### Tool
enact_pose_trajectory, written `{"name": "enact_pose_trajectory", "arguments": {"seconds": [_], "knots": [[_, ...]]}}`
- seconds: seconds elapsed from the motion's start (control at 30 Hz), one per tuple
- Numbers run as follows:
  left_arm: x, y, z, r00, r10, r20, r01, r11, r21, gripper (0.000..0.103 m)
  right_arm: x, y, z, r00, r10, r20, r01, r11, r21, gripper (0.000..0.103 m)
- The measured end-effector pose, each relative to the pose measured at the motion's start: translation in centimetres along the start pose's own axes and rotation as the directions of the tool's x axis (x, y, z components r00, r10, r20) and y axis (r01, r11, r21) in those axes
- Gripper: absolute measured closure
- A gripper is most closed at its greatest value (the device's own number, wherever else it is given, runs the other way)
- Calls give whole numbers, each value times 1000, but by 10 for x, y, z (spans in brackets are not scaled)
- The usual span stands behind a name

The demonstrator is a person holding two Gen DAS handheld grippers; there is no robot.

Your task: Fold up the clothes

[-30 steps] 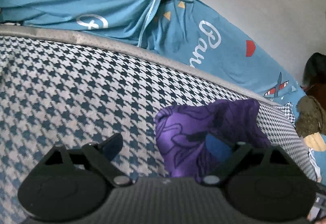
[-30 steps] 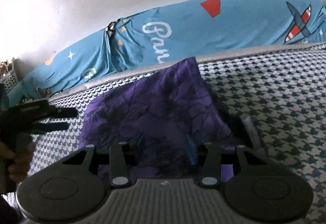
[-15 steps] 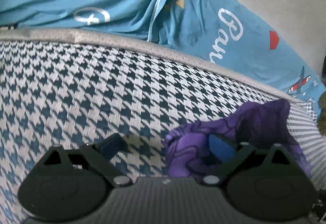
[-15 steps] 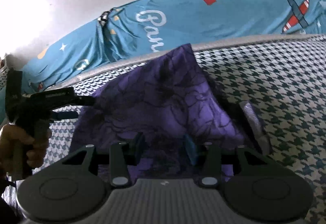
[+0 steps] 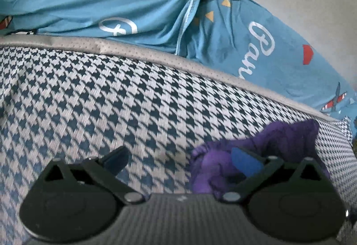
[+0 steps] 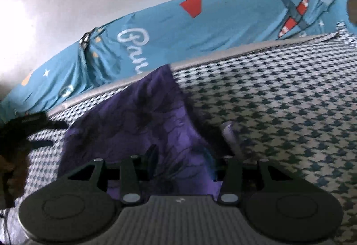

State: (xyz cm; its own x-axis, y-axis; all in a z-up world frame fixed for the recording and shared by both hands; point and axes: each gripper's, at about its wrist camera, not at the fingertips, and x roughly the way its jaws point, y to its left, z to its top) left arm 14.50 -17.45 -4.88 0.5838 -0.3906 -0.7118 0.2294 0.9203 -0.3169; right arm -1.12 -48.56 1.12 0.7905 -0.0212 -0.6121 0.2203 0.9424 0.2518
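A purple garment with a dark floral print [image 6: 142,124] lies on the houndstooth bed cover [image 6: 279,111]. My right gripper [image 6: 181,161] sits low over its near edge, jaws partly apart with purple cloth between and around the fingers; whether it grips is unclear. In the left wrist view the garment's corner [image 5: 267,142] bunches at the right. My left gripper [image 5: 180,160] is open wide; its right finger [image 5: 243,162] rests on the purple cloth, its left finger [image 5: 116,159] over the bare cover. The left gripper also shows at the left edge of the right wrist view [image 6: 29,131].
A blue printed sheet [image 5: 156,11] with stars, planes and lettering hangs along the wall behind the bed's grey piped edge [image 5: 156,55]. A pale cloth strip [image 6: 229,135] lies beside the garment's right side.
The left gripper has dropped lower and shifted left along the cover, so less purple cloth shows. The right gripper's jaws have opened from nearly closed over the garment's edge.
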Motion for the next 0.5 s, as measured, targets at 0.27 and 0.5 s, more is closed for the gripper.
{"name": "enact_pose_trajectory", "arguments": {"seconds": [0.27, 0.5], "knots": [[-32, -5, -27, 997, -64, -33, 65, 998, 15, 0, -7, -14, 4, 999, -41, 24, 39, 998, 54, 56], [-41, -12, -73, 996, -55, -74, 58, 998, 39, 0, -5, -9, -2, 999, -44, 7, 44, 998, 49, 51]]}}
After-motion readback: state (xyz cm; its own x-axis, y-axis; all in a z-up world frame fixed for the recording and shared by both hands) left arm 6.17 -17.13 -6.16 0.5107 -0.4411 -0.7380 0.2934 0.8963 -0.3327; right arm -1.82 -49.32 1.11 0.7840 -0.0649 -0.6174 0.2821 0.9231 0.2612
